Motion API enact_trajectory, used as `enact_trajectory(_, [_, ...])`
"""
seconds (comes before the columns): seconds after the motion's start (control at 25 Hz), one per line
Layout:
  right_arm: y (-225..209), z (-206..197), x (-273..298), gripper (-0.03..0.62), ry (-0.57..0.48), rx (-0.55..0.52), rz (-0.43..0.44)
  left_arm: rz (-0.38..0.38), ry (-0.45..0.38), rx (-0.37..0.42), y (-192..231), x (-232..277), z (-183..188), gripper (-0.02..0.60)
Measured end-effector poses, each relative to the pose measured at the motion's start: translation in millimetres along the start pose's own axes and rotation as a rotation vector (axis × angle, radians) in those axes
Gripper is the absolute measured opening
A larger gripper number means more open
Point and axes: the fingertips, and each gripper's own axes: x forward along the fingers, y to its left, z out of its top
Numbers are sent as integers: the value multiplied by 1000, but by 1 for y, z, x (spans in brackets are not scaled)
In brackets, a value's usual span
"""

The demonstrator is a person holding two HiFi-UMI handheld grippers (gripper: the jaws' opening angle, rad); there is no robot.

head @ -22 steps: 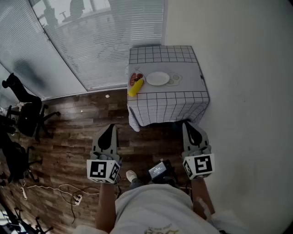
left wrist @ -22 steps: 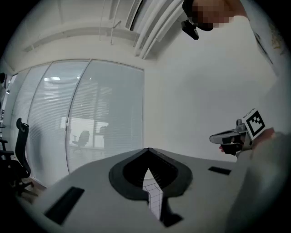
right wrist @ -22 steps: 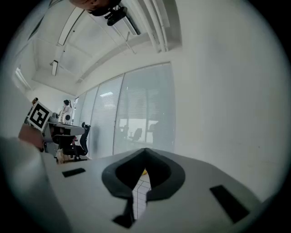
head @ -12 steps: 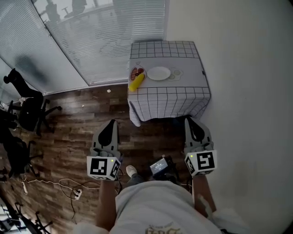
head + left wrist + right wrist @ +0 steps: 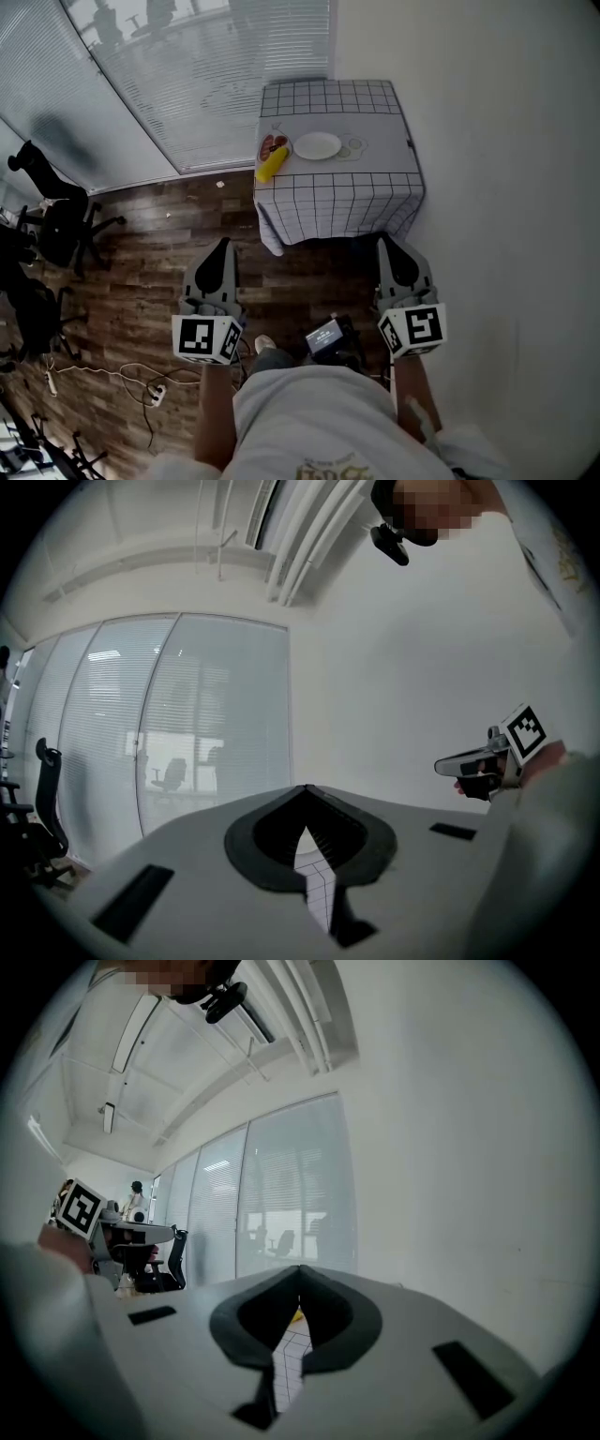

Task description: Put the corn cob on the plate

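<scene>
Nothing's done yet. You stand well back from the table, both grippers empty. The L gripper (image 5: 222,251) and R gripper (image 5: 385,246) sit at about waist height, one each side of you. Both are level and point fwd at the table, jaws pressed together w/ nothing between them.

Bare wood floor (image 5: 141,272) lies between you and the table (image 5: 337,202). The corn (image 5: 273,165) lies on the grid cloth near the table's front left corner, not on the plate. The plate (image 5: 318,145) is empty and sits near the corn's right side, not touching it.

A red thing (image 5: 273,146) sits at the corn's far end. It may be a small dish of food, but it's too small to tell.

Left to do: walk up, open a gripper, take the corn and set it on the plate. The L gripper is on the corn's side, so it's prob. the easier pick.
</scene>
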Motion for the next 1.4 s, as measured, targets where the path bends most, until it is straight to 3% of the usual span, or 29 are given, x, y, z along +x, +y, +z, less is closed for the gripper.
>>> enact_trajectory(0.24, [-4, 0, -6, 6, -1, 5, 3, -22, -42, -8, -6, 1, 17, 8])
enact_trajectory(0.4, [-8, -2, -6, 6, -8, 28, 0, -62, -88, -113, -1, 12, 21, 8])
enact_trajectory(0.72, [-20, -4, 18, 6, 3, 13, -6, -91, -83, -89, -2, 59, 13, 8])
enact_trajectory(0.96, [-40, -9, 68, 6, 24, 19, -8, -54, -73, -61, 27, 113, 2, 8])
enact_trajectory(1.4, [-63, -12, 217, 6, 69, -16, 46, -45, -20, -13, 100, 231, -18, 8])
